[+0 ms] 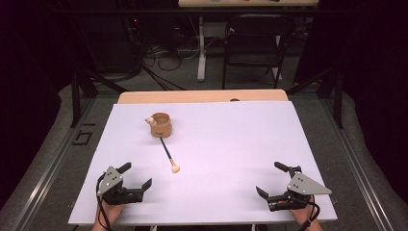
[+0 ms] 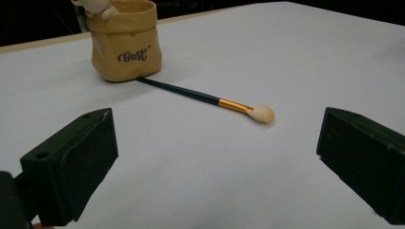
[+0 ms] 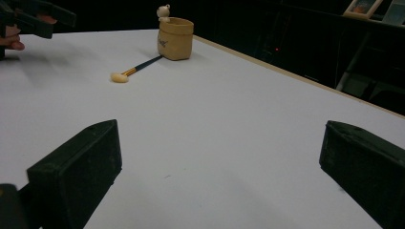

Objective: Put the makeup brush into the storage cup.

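Observation:
A tan sack-shaped pot (image 1: 160, 124) (image 2: 126, 44) (image 3: 175, 38), lettered "Best" and with a small pale figure on its rim, stands upright on the white sheet (image 1: 226, 144). A makeup brush (image 1: 168, 155) (image 2: 210, 99) (image 3: 133, 68) with a dark handle, a gold band and a cream tip lies flat, its handle end against the pot's base. My left gripper (image 1: 137, 174) (image 2: 217, 162) rests open near the front left edge, jaws wide and nothing between them, a short way from the brush tip. My right gripper (image 1: 273, 179) (image 3: 219, 171) is open at the front right, far from the brush.
The white sheet covers a wooden table (image 1: 202, 96). Behind it are a black folding chair (image 1: 255, 43), a white table leg (image 1: 202, 48) and floor cables (image 1: 163, 57). Dark metal rails (image 1: 53, 163) run along both sides. The left gripper and hand (image 3: 28, 21) show at the right gripper view's far left.

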`<state>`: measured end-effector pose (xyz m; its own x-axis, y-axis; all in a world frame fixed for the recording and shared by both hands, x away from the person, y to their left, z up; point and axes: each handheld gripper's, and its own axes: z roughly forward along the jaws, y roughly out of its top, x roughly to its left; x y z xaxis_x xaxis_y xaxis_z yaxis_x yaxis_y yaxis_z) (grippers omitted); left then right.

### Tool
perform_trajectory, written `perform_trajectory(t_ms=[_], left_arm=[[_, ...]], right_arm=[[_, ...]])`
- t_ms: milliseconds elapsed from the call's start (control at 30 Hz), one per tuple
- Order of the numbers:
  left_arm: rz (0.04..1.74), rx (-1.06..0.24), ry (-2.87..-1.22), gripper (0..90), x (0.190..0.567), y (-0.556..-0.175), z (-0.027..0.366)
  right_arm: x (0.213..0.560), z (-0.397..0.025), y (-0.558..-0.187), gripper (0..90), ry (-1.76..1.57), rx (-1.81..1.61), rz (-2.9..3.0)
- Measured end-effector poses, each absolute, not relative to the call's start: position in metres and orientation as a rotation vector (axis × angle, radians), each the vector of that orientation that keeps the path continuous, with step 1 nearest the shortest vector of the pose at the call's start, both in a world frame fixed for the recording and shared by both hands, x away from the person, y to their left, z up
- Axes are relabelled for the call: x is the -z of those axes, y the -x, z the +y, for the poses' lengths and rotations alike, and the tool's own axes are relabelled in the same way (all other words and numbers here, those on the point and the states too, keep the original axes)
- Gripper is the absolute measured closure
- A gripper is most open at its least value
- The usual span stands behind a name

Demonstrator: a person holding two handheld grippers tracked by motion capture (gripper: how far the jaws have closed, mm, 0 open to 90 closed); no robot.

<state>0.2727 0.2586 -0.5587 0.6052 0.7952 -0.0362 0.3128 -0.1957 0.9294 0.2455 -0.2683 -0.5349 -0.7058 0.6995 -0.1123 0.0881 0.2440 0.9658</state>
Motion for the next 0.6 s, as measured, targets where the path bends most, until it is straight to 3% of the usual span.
perform_trajectory(t_ms=[600], left_arm=[[1.052,-0.613,-1.754,0.3,0.552,-0.281,0.237]], right_arm=[[0.535,-0.268,-0.246,0.2,-0.709,-1.503,1.992]])
